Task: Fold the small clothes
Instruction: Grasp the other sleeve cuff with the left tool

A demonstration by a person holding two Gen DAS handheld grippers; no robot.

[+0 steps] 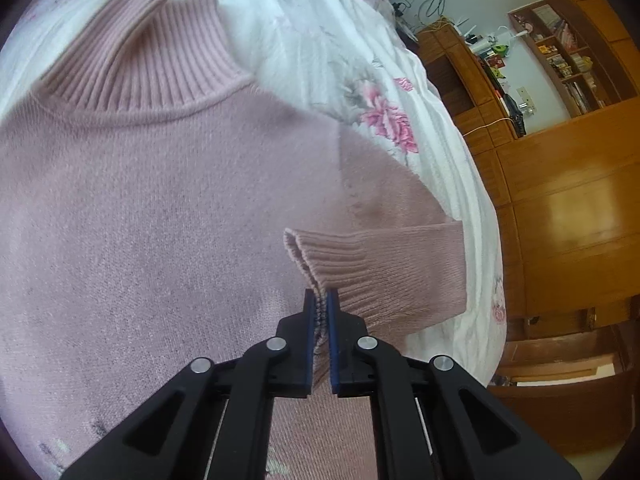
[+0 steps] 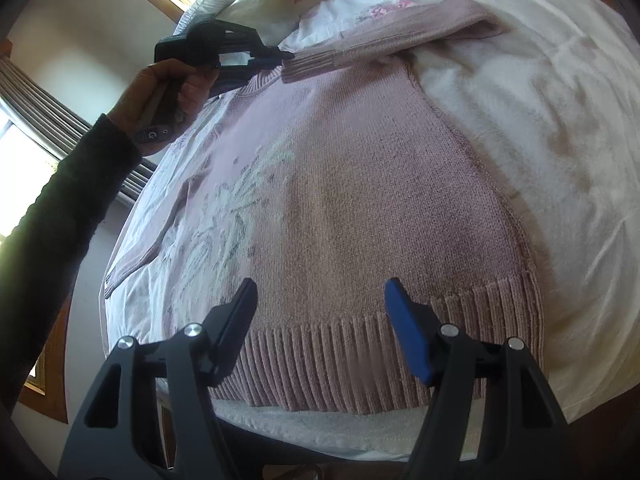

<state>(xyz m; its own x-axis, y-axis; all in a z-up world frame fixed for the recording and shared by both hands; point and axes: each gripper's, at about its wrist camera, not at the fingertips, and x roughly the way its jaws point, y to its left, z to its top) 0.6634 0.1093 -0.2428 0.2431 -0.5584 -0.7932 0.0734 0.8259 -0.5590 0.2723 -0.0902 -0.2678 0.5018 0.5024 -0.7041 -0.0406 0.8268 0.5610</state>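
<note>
Pink knit sweater (image 2: 360, 200) lies flat on the bed (image 2: 560, 160), frame centre. Left gripper (image 1: 320, 308) pinches the sleeve cuff (image 1: 360, 264) — right gripper (image 2: 320, 308) fingers spread over the ribbed hem (image 2: 320, 360), empty. Soft, light, stretchy — grab ribbing, not loose knit.

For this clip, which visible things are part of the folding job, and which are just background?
In the job:
- pink sweater, flat on the bed
- its sleeve cuff, pinched in the left gripper
- right gripper, open above the hem

Lying about:
- floral bedsheet
- wooden shelves
- pillow
</note>
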